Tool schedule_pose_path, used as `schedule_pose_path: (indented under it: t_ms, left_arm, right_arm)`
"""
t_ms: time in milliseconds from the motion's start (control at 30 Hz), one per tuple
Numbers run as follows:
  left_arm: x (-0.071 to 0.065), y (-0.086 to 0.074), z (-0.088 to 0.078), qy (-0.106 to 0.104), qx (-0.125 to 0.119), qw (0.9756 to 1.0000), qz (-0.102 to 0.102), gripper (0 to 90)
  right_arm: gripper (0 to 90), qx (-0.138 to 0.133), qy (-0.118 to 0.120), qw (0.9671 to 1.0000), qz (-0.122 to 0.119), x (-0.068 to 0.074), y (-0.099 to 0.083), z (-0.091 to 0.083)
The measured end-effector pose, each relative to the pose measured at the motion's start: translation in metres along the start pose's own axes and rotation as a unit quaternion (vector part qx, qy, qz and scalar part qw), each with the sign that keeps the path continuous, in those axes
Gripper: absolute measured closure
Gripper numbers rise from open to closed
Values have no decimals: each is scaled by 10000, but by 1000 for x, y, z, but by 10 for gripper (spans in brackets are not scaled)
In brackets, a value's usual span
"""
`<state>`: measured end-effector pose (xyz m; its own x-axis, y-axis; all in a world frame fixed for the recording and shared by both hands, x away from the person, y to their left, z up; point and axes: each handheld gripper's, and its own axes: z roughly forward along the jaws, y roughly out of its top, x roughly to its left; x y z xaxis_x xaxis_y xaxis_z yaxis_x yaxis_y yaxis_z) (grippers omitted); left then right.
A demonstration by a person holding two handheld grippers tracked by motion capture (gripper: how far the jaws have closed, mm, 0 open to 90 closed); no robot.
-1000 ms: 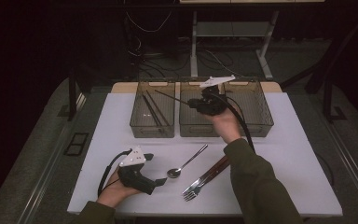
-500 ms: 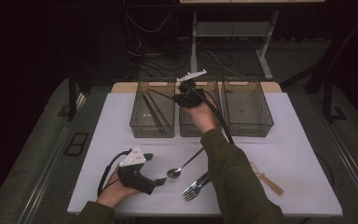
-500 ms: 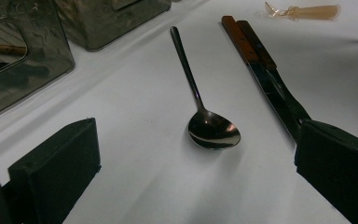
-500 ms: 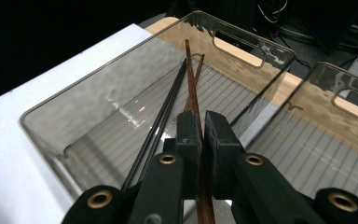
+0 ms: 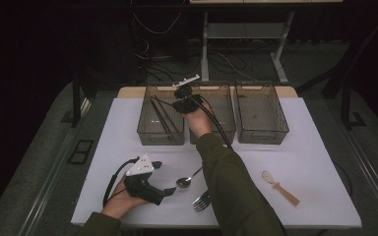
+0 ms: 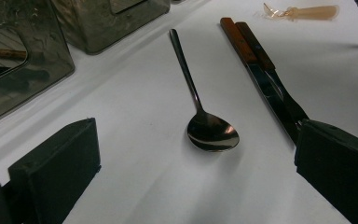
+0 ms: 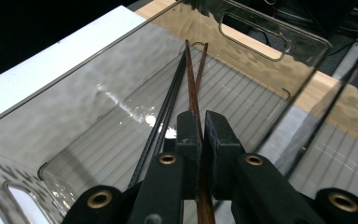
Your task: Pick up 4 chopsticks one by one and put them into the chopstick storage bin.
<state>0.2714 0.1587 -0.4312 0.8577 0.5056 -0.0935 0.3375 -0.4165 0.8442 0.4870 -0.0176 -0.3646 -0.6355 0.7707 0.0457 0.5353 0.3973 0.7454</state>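
My right gripper [image 5: 176,100] hangs over the left clear bin [image 5: 160,136], shut on a brown wooden chopstick [image 7: 192,79] that points down into the bin. In the right gripper view the jaws pinch this stick [image 7: 198,119]; a second brown stick crosses beside it, and black chopsticks [image 7: 168,107] lie on the bin floor. My left gripper [image 5: 163,178] rests on the white table near the front edge, open. A metal spoon [image 6: 213,135] lies between its jaws [image 6: 196,127], untouched. The spoon [image 5: 186,181] lies just right of that gripper in the high view.
Wooden-handled cutlery [image 6: 256,51] lies right of the spoon, a fork head [image 5: 203,200] showing by my right sleeve. A pale wooden spoon [image 5: 279,187] lies at the front right. The middle bin [image 5: 225,115] and right bin [image 5: 262,136] stand in a row behind.
My right hand has carried the chopstick leftward from above the middle bin to over the left bin and a little lower. The left gripper has stayed put.
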Motion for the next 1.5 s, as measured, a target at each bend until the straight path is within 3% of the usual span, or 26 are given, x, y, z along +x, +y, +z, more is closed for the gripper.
schedule_pose_path:
  t_ms: [133,267,367,600,700,900,1000,1133,1200,1500]
  left_arm:
    - [0,0,0,-8,-3,10000,-23,0]
    - [1,0,-1,-31,-4,10000,-13,0]
    - [2,0,-2,-20,-31,10000,-2,0]
    - [3,0,-2,3,-5,10000,-25,0]
    - [3,0,-2,24,-32,10000,-58,0]
    - [2,-1,-1,53,-43,9999,-115,0]
    - [1,-1,0,58,-37,9999,-98,0]
    - [2,-1,0,64,-17,9999,-84,0]
    - [2,-1,0,71,12,9999,-89,0]
    - [2,-2,0,79,61,9999,-94,0]
  right_arm:
    - [840,46,7,10000,-45,4,0,6]
    - [667,22,41,9999,-92,5,-1,5]
    - [598,23,133,9999,-60,1,-1,1]
    - [439,-70,418,9991,56,-8,-5,-13]
    - [392,13,479,9988,-68,-10,-9,-21]
    - [304,-151,682,9975,-97,-17,-20,-44]
    - [300,-210,682,9973,-157,-21,-28,-57]
    - [305,-190,963,9952,-46,-31,-40,-72]
    - [291,-194,911,9955,-148,-32,-46,-79]
    - [294,-367,935,9947,-209,-42,-77,-115]
